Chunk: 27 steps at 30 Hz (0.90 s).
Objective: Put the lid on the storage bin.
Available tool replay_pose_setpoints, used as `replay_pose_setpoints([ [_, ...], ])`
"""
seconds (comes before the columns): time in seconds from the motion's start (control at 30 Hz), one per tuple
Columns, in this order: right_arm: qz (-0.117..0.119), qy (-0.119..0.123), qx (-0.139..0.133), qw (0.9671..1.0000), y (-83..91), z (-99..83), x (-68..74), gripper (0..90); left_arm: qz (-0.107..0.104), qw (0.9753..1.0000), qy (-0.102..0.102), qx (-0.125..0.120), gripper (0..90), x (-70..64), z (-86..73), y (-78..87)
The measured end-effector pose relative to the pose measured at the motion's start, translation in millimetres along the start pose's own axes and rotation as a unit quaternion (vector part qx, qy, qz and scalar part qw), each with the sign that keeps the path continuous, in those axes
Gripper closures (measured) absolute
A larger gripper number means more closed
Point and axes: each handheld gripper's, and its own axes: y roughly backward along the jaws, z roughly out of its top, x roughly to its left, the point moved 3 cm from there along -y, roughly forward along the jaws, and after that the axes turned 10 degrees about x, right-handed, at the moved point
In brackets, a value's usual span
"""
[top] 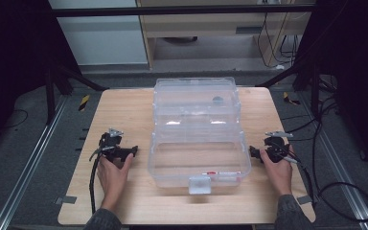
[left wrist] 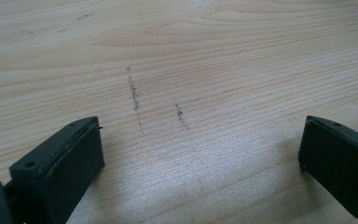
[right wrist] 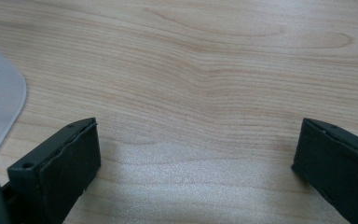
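Wooden table (top: 124,110) seen from above, w/ a clear plastic storage box (top: 196,139) sitting at its centre. Box is see-through, w/ a lid (top: 195,98) that seems to be swung back toward the far side; hard to tell for sure, since clear plastic layers overlap. White latch tab (top: 200,184) sits on the box's near edge, w/ a thin strip marked red just above it. Small dark round spot shows on the far right part of the lid.

Person's hands come in from the near edge, one each side of the box. Left gripper (top: 135,150) rests on the table just left of the box, tips pointing toward it, not touching. Right gripper (top: 252,152) rests just right of the box, v. close to its side wall, contact not clear.

Left gripper view: both black jaws spread wide apart, bare wood between them, faint pencil marks (left wrist: 135,95) on the grain, nothing held. Right gripper view: jaws likewise spread wide, bare wood between, a rounded corner of the box (right wrist: 0,112) at the left edge, nothing held.

Progress, as a judgement: work on the box looks either not begun or just finished. Neither tool grips anything, box interior looks empty as far as can be seen. If the box is to be closed, lid and latch remain to do.
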Motion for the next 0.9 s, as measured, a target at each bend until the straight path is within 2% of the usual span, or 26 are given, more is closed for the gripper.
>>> replay_pose_setpoints([
  [0.13, -0.001, -0.001, 0.000, 1.0000, 0.0, 0.0, -0.1, 0.6, 0.005, 1.0000, 0.006, 0.001, 0.0, 0.8, 0.5, -0.2],
  [0.53, -0.007, -0.008, -0.001, 0.9999, -1.3, 2.2, -2.9, 1.2, 0.003, 1.0000, 0.004, 0.000, 0.0, -1.2, -1.3, 0.9],
  [0.57, -0.003, -0.006, -0.001, 1.0000, -1.0, 2.0, -3.5, 1.8, -0.001, 1.0000, -0.006, -0.002, 0.0, -3.0, -3.0, 2.3],
  [0.63, -0.003, -0.004, -0.004, 1.0000, 0.0, 0.9, -4.5, 3.3, -0.008, 0.9999, -0.013, 0.003, 1.8, -3.5, -6.1, 6.9],
  [0.7, -0.003, -0.007, -0.009, 0.9999, 2.1, -0.7, -6.3, 8.2, -0.013, 0.9995, -0.030, 0.004, 9.0, -6.4, -8.5, 13.8],
  [0.77, -0.008, -0.011, -0.017, 0.9998, 4.8, -2.7, -8.9, 12.8, -0.005, 0.9991, -0.041, 0.002, 7.4, -10.0, -10.4, 19.1],
  [0.8, -0.008, -0.018, -0.020, 0.9996, 6.1, -3.9, -8.9, 12.7, 0.008, 0.9988, -0.048, -0.003, 6.6, -12.1, -11.6, 23.1],
  [0.83, -0.013, -0.009, -0.025, 0.9996, 8.5, -6.0, -10.3, 12.7, 0.015, 0.9986, -0.051, -0.008, 5.4, -13.5, -12.0, 26.4],
  [0.9, -0.028, -0.004, -0.028, 0.9992, 15.6, -8.7, -9.8, 12.2, 0.008, 0.9985, -0.049, -0.024, 5.2, -15.9, -11.0, 34.2],
])
